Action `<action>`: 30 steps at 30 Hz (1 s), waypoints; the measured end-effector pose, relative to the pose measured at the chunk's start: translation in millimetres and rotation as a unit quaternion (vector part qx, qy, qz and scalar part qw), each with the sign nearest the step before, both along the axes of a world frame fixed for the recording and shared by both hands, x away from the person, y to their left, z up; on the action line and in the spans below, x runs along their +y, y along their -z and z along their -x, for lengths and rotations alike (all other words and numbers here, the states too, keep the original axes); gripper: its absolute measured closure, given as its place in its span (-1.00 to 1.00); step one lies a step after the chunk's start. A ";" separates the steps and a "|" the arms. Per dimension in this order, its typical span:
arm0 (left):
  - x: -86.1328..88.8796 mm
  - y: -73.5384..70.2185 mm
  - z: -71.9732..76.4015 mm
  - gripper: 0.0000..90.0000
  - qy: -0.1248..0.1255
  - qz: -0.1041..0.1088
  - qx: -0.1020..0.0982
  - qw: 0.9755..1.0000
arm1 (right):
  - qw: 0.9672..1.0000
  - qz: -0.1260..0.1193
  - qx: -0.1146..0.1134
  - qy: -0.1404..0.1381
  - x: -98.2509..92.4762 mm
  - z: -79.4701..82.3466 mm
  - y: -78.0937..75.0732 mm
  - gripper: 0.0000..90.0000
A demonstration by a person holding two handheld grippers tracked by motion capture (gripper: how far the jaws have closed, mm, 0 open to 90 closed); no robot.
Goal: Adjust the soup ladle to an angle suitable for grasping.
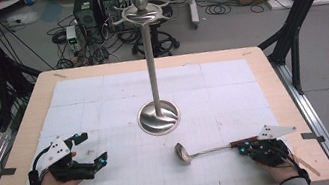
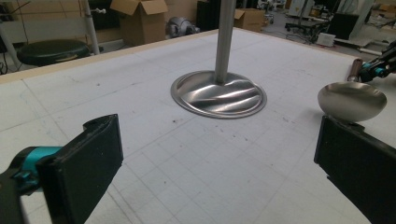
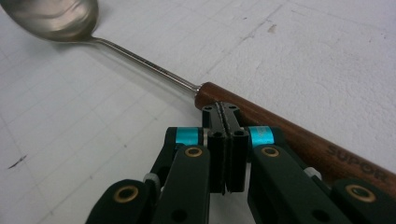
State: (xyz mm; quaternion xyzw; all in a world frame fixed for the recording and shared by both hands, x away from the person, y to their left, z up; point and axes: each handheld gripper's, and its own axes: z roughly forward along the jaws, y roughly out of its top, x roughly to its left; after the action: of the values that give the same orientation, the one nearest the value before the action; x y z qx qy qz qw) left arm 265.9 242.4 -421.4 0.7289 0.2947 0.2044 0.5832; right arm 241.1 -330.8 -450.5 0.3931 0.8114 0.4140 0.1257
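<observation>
Nearest the camera: right gripper (image 3: 224, 122) with jaws pressed together, tips just beside the ladle's (image 1: 207, 150) wooden handle, holding nothing. Ladle flat on the counter (image 1: 261, 76), bowl toward the stand (image 1: 158, 116), near its base. Left gripper (image 1: 91, 147) spread wide, empty, resting at the counter's left. Judged as the approach before pickup. Next: open the right jaws, straddle the handle, close.
</observation>
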 end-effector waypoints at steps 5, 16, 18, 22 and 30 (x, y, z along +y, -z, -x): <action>0.5 -0.6 1.5 -0.96 -0.001 0.001 0.001 1.000 | 1.000 0.008 -0.001 0.001 1.9 -5.7 0.2 1.00; 3.4 -0.1 3.6 -0.96 -0.003 0.001 0.000 1.000 | 1.000 0.016 -0.006 0.008 8.2 -23.0 -0.3 1.00; 4.0 -0.2 4.2 -0.96 -0.005 0.003 0.001 1.000 | 1.000 0.018 -0.006 0.008 9.0 -25.6 -0.5 1.00; 5.3 -0.4 4.7 -0.96 -0.008 0.002 -0.002 1.000 | 1.000 0.017 -0.007 0.008 11.2 -33.1 -0.5 1.00; 7.1 -0.4 5.7 -0.96 -0.009 0.004 -0.002 1.000 | 1.000 0.019 -0.007 0.016 12.5 -45.6 -0.4 1.00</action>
State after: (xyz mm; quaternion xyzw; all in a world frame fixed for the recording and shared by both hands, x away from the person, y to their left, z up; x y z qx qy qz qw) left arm 260.2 249.5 -421.0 0.7239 0.3006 0.2097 0.5845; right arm 286.8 -318.3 -450.2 0.4008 0.8118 0.3991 0.1453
